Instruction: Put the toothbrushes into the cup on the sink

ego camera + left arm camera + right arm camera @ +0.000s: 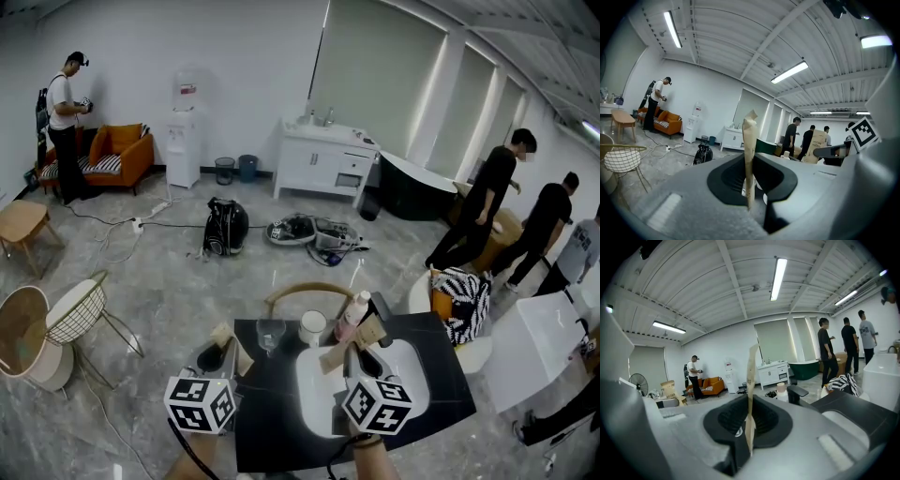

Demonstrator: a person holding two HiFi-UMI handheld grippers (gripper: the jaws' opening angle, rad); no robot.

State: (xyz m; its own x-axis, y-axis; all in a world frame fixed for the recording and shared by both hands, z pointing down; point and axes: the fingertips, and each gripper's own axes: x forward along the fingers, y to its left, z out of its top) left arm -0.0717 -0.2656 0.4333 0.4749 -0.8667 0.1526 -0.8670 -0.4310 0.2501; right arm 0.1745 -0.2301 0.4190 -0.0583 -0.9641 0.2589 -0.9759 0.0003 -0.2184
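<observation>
**A:** What's around the hand-held grippers?

**B:** On the black worktop (441,367), a clear stemmed glass (270,335) stands ahead of the left hand-held gripper (750,190), just beside the round white cup (312,327). A pale pink bottle (354,314) and a black tap (380,307) stand ahead of the right hand-held gripper (750,427), past the white sink (317,398).

**A:** And the toothbrushes?

**B:** There are 2, in flat tan paper sleeves. The left toothbrush (750,150) and the right toothbrush (751,385) are each clamped upright and edge-on between closed jaws, short of the cup.

L gripper (749,183): jaws pinch upright paper toothbrush packet (750,140). Beyond packet, far L: orange sofa (665,123); just L: white cabinet (732,138).
</observation>
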